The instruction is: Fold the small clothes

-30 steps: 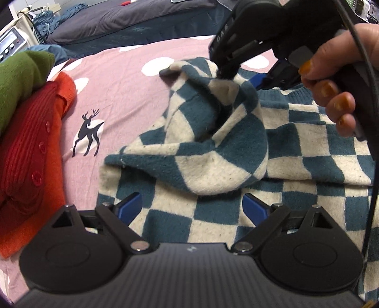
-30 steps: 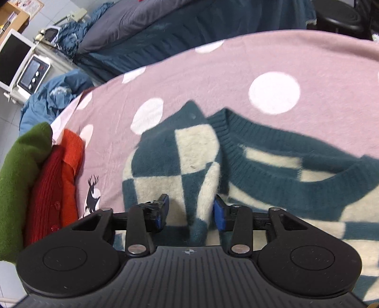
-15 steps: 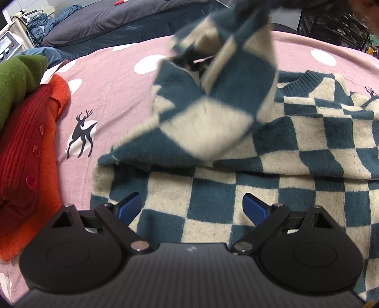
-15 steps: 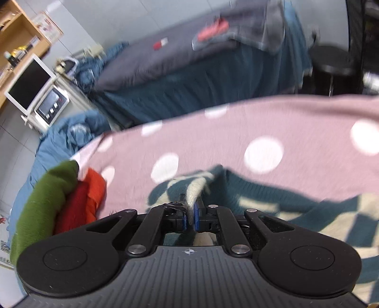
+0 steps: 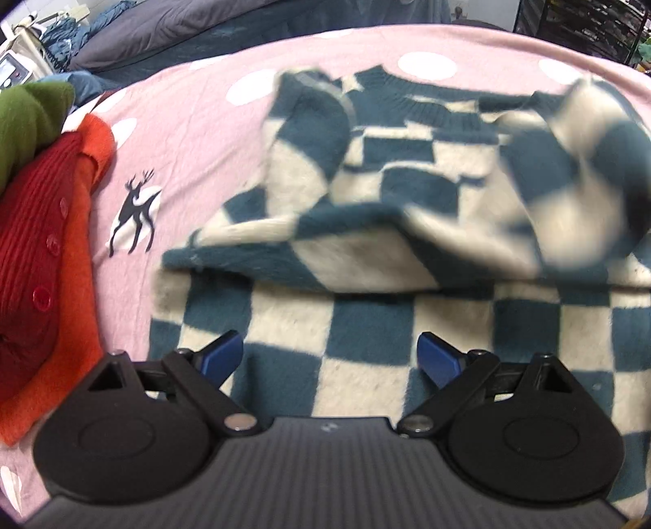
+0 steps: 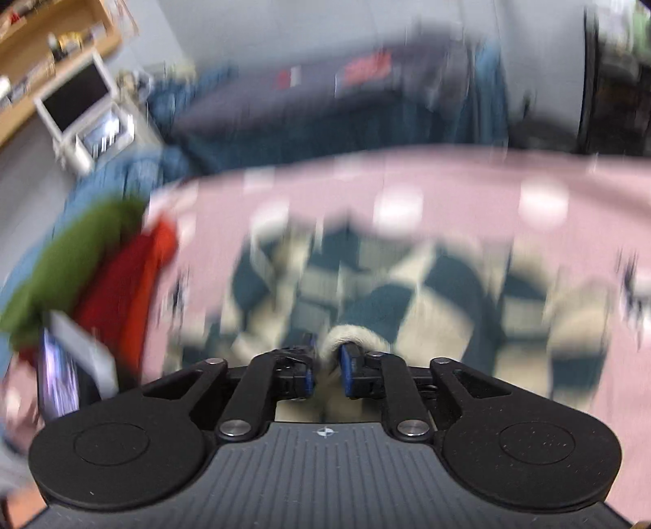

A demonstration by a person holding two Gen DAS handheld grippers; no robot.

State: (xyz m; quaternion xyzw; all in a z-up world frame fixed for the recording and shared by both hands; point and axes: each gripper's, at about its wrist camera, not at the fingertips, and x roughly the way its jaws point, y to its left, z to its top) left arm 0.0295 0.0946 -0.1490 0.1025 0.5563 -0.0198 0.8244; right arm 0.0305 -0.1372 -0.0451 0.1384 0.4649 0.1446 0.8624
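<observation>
A teal and cream checkered sweater (image 5: 366, 317) lies on the pink spotted bedspread (image 5: 195, 134). Its left sleeve (image 5: 569, 191) is lifted and swept across to the right over the body, blurred. My left gripper (image 5: 329, 358) is open and empty, low over the sweater's lower left part. My right gripper (image 6: 327, 368) is shut on a cream fold of the sleeve (image 6: 350, 337) and holds it above the sweater (image 6: 407, 285); this view is heavily blurred.
A pile of folded clothes, red (image 5: 36, 252), orange and green (image 5: 28, 118), sits at the left edge of the bedspread. It also shows in the right wrist view (image 6: 110, 280). A dark bed (image 5: 171, 36) and a monitor (image 6: 77, 101) stand beyond.
My right gripper closed on the sleeve, lifted it and has carried it to the right across the sweater. My left gripper has stayed open in the same place.
</observation>
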